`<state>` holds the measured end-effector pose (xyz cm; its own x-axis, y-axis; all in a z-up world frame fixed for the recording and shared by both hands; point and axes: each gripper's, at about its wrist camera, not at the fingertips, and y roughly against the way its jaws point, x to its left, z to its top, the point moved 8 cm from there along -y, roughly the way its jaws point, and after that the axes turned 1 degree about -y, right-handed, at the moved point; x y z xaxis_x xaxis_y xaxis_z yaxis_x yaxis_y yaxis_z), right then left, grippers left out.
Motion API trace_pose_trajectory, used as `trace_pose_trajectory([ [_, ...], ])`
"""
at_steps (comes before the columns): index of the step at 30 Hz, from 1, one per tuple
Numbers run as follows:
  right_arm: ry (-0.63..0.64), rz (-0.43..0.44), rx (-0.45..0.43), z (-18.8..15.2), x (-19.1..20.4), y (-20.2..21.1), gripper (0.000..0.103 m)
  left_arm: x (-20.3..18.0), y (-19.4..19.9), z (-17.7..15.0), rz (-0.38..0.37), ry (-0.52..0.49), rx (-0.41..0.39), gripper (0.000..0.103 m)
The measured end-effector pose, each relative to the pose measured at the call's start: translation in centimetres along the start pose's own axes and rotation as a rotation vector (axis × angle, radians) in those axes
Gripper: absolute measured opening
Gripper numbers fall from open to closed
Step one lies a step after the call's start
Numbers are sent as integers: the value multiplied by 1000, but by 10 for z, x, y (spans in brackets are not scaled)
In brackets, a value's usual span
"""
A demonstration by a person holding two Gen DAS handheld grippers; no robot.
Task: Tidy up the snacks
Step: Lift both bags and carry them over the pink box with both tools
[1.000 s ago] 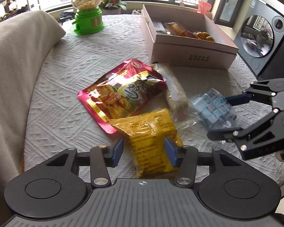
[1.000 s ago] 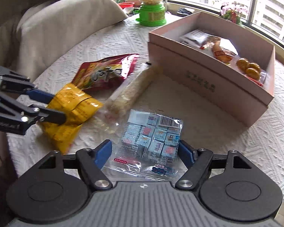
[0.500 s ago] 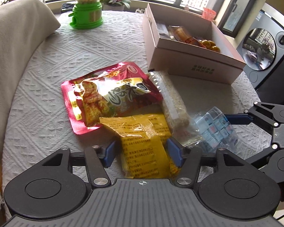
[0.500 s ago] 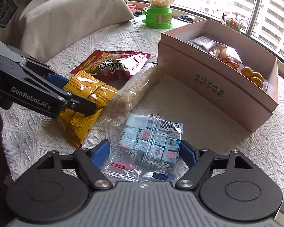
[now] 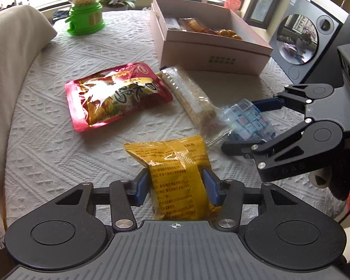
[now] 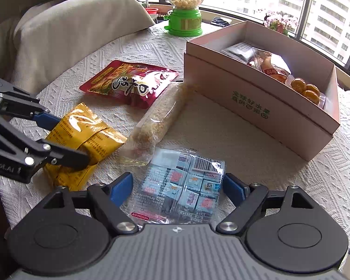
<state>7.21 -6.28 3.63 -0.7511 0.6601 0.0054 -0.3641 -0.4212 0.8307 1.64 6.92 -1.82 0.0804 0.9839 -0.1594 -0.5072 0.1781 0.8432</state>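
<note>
Home dining/living area in a high-rise apt.
White knitted tablecloth (image 5: 58, 74) on round table, beige fabric-draped chair (image 6: 77, 30), green-based candy dispenser w/ clear globe (image 6: 186, 11), pink potted flowers (image 6: 280, 22) on windowsill; big windows (image 6: 319, 7) show apt blocks outside.
</note>
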Motion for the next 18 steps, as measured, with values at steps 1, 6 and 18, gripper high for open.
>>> trace_pose_trajectory([
  [1,-1,-1,-1,0,0,-1,85,1,0,0,-3,4,-2,56],
  [6,-8,-8,-20,1,-1,-3,90,6,-5,5,-10,61,-23,58],
  [18,-25,-31,-2,-9,-19,9,89,20,7,3,5,43,-29,54],
])
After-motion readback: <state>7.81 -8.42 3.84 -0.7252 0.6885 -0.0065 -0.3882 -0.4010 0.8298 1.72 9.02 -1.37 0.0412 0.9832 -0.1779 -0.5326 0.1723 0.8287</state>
